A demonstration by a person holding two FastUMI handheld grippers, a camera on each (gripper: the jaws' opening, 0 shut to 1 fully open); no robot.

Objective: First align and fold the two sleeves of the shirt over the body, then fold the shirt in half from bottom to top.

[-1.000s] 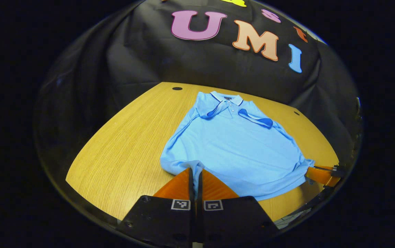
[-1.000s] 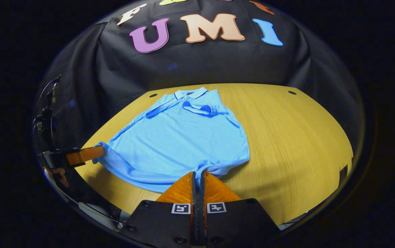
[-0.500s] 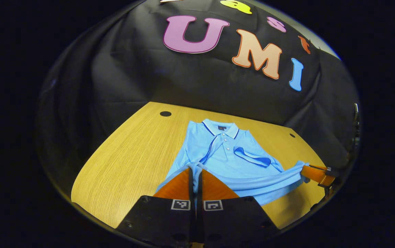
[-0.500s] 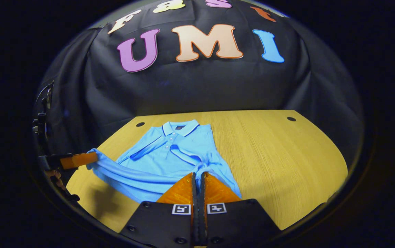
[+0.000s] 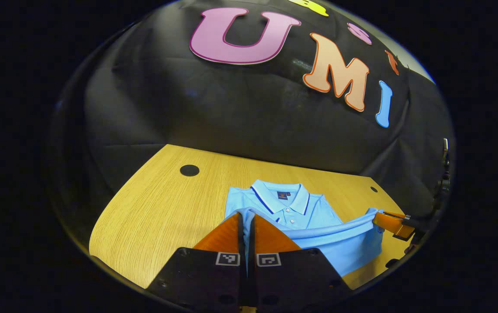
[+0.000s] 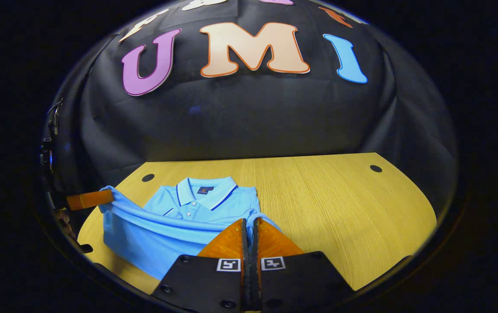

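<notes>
A light blue polo shirt (image 5: 310, 213) lies on the wooden table (image 5: 162, 204), collar toward the booth wall. Its bottom hem is lifted off the table and stretched between both grippers, hanging over the lower body of the shirt (image 6: 153, 239). My left gripper (image 5: 246, 217) is shut on one hem corner. My right gripper (image 6: 249, 221) is shut on the other corner. Across the hem in each view, the other gripper's fingers show: the right gripper (image 5: 390, 221) and the left gripper (image 6: 88, 199). The folded sleeves are hidden under the raised hem.
The table (image 6: 340, 204) has small dark round holes near its far corners (image 5: 189, 170) (image 6: 376, 168). The black cloth wall (image 6: 249, 121) stands right behind the table's far edge. Bare wood lies beside the shirt on both sides.
Both grippers have carried the hem up off the table and forward toward the collar. The sleeves and the shirt's lower half are now covered by the raised hem.
</notes>
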